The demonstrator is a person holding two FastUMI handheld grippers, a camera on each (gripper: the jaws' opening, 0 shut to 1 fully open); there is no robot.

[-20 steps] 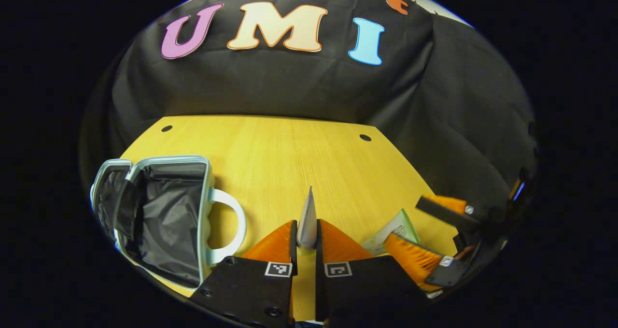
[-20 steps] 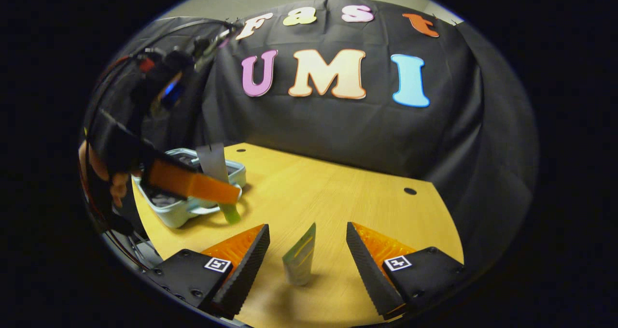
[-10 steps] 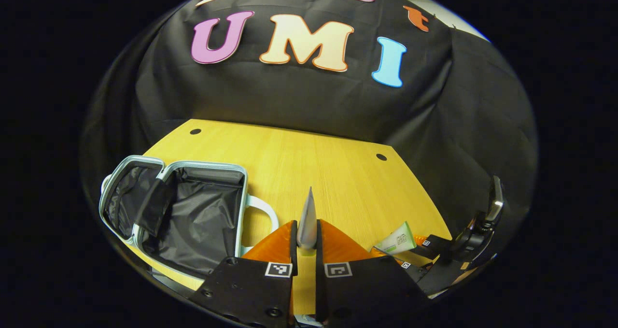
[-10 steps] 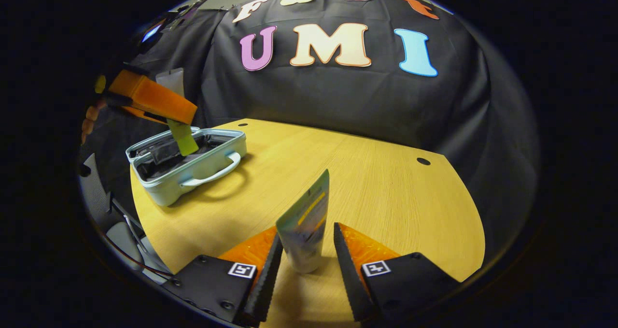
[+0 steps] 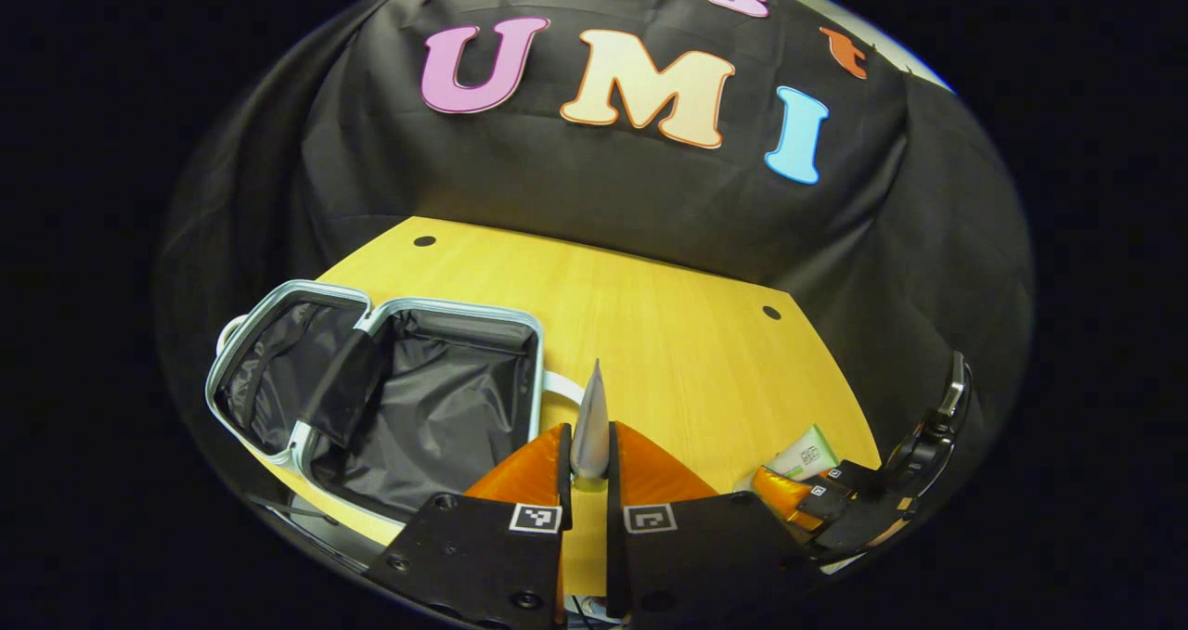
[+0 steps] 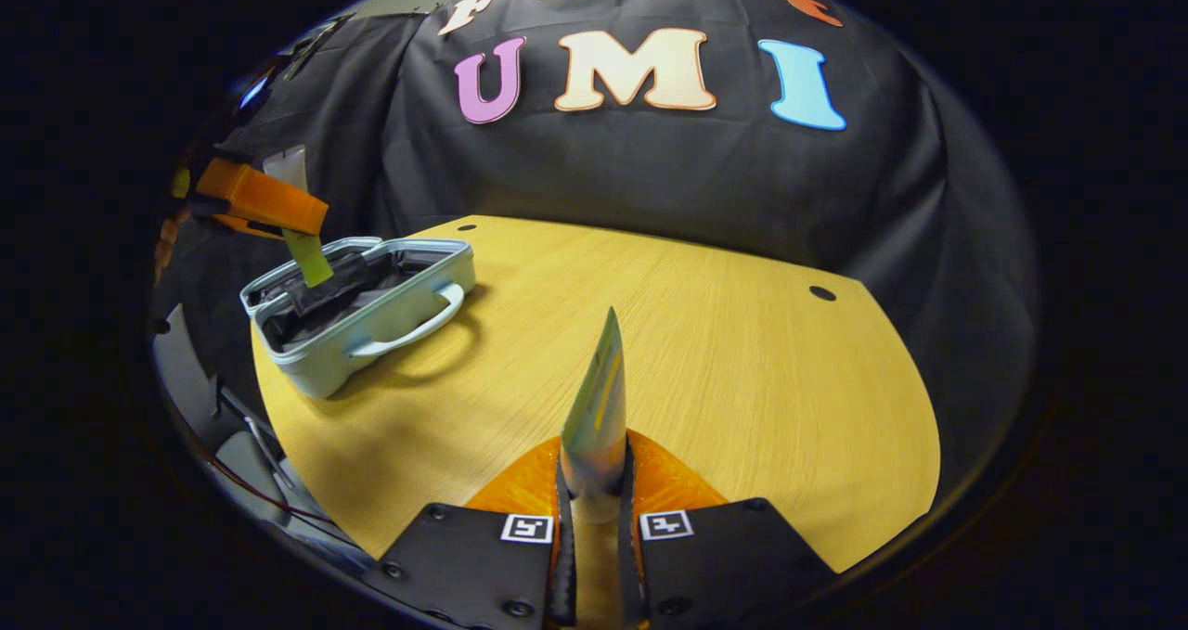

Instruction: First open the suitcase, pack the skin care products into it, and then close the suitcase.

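Since half a second ago, right gripper (image 6: 594,491) has closed onto the upright green-and-white squeeze tube (image 6: 597,407) on the yellow wooden table (image 6: 742,379). Left gripper (image 5: 587,458) pinches a grey flat tube (image 5: 590,421) beside the open pale-blue hard-shell suitcase (image 5: 390,389), presumably for dropping in.

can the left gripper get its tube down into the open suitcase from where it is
Probably yes. The left gripper, shut on its tube, hangs beside the open suitcase, whose lined compartments lie bare with nothing across them.
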